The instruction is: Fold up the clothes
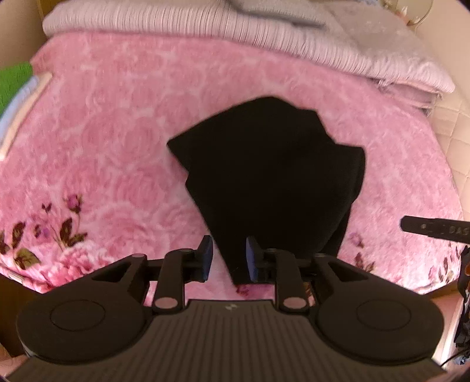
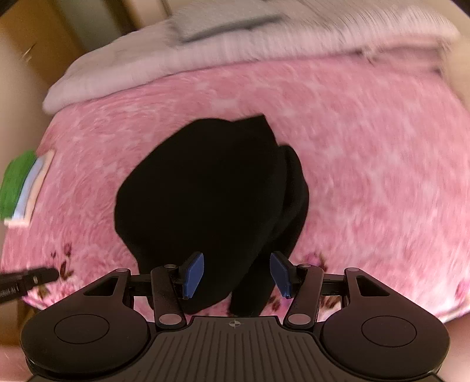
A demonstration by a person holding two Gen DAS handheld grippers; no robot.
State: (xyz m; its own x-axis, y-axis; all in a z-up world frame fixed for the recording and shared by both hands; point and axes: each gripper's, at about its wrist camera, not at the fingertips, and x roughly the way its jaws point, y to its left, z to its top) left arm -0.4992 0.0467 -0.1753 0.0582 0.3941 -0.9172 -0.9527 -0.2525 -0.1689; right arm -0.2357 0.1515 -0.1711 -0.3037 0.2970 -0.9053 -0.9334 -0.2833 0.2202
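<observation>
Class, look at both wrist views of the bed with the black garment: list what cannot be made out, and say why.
- Black garment: folds, seams and type lost in uniform black, both views.
- Its near end: hidden behind the right gripper, right wrist view.
- Green item: cut off by the frame edge, left wrist view.
- Folded bedding at the far end: motion-blurred, right wrist view.

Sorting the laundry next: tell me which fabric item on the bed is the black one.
The black garment, lying crumpled mid-bed on the pink floral blanket. The pale ribbed fabric sits at the far edge; the green cloth is off to the side.
</observation>
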